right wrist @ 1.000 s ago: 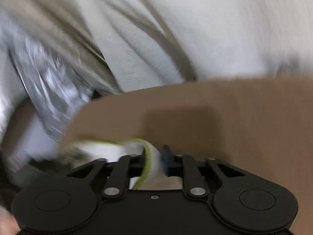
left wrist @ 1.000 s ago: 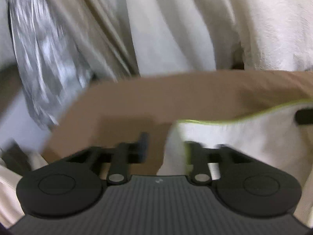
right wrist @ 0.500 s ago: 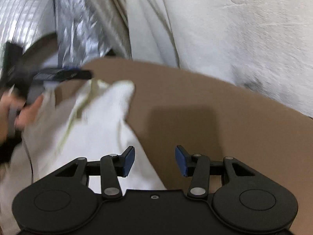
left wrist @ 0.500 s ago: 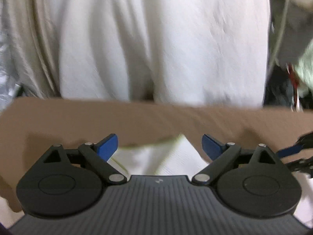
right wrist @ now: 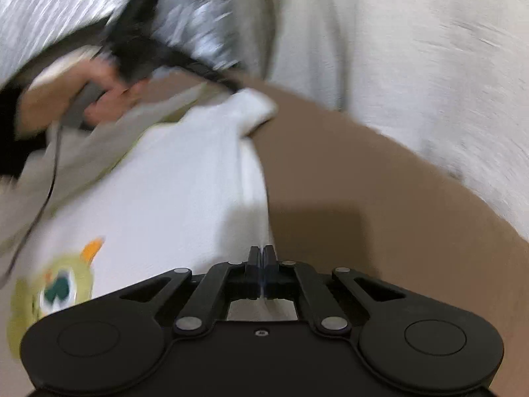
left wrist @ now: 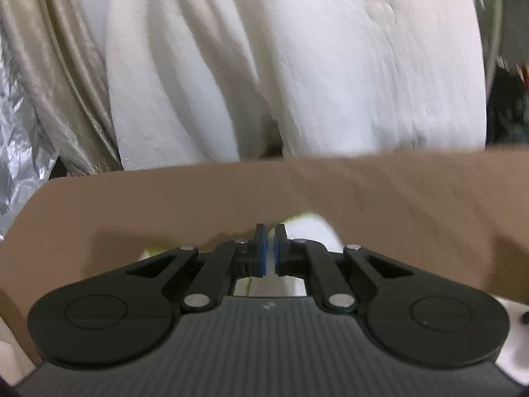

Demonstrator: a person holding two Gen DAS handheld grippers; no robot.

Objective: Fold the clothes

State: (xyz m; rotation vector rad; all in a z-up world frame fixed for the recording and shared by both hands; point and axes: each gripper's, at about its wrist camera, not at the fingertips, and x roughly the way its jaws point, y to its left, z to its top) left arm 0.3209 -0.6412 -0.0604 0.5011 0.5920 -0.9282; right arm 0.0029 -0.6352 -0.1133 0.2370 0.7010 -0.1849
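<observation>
Now, with both corners pinched, you should lift evenly and carry the white garment [right wrist: 185, 178] across itself in one smooth arc, keeping the two held edges level so the fold line falls straight on the brown table [right wrist: 380, 205]; judged from the slack near the far corner, a light outward tension between your hands would stop it bunching. The garment lies flat on the table, its green printed figure [right wrist: 56, 284] facing up. Your left gripper [left wrist: 268, 248] has its blue pads pressed together on a lime-trimmed edge of the garment. Your right gripper [right wrist: 263, 264] is likewise pressed together, nipping the garment's near edge. Your left hand [right wrist: 82, 99] shows blurred at the far corner.
</observation>
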